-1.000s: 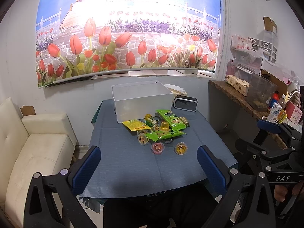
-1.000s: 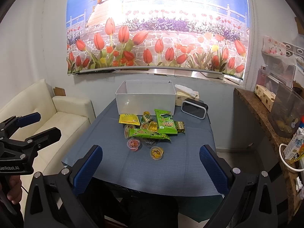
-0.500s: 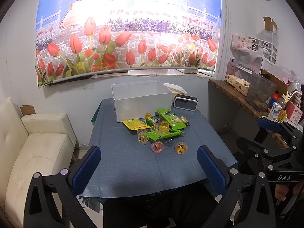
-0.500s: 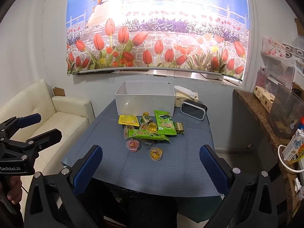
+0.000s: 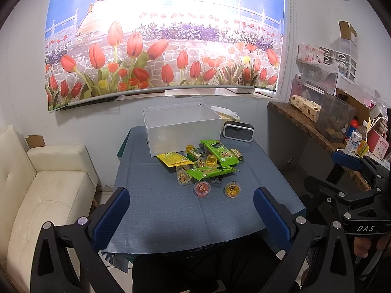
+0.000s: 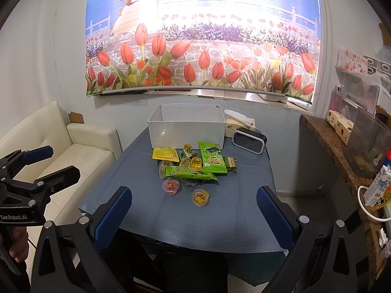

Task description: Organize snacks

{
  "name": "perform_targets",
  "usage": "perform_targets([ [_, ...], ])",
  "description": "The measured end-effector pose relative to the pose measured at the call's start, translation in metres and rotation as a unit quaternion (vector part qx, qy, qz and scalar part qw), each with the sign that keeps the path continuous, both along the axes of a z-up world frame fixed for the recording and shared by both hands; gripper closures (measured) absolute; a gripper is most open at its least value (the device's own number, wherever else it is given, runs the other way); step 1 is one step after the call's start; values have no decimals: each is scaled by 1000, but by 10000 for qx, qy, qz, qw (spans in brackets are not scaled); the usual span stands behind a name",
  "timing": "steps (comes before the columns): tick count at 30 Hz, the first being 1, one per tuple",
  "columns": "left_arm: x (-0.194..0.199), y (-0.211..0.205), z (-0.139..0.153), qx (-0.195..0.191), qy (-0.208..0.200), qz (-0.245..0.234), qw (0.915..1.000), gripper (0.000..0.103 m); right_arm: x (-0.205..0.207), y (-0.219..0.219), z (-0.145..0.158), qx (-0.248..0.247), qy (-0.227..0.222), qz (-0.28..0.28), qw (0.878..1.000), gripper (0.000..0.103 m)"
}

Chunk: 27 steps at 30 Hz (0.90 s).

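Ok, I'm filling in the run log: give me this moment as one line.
left gripper: open, empty | right gripper: open, empty | snacks: on table, untouched | white box: no snacks visible

— Can you read the print on the yellow packet (image 6: 164, 153), mid-frame?
— No, too small. The white box (image 5: 180, 131) behind hides its floor, and the sofa (image 5: 36, 190) runs off the left edge.

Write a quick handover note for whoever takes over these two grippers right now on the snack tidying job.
Left hand-held gripper: open, empty, short of the table.
Right hand-held gripper: open, empty, likewise short.
Snacks: all heaped on the blue tablecloth in front of the white box; red jelly cup and yellow jelly cup lie nearest.
Done: nothing visible in the box.
Left: move every snack.
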<state>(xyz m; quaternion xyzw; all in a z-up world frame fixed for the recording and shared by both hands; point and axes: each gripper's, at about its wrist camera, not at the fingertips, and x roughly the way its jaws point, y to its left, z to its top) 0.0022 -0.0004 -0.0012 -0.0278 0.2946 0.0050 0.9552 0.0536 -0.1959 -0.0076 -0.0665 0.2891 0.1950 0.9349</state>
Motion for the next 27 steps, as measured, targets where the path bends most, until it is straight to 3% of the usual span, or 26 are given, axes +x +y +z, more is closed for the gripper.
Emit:
perform_targets([
  [27,0,-5,-6,-28,18,-47,10000,0,1,0,-3,10,44,-32,10000,0],
])
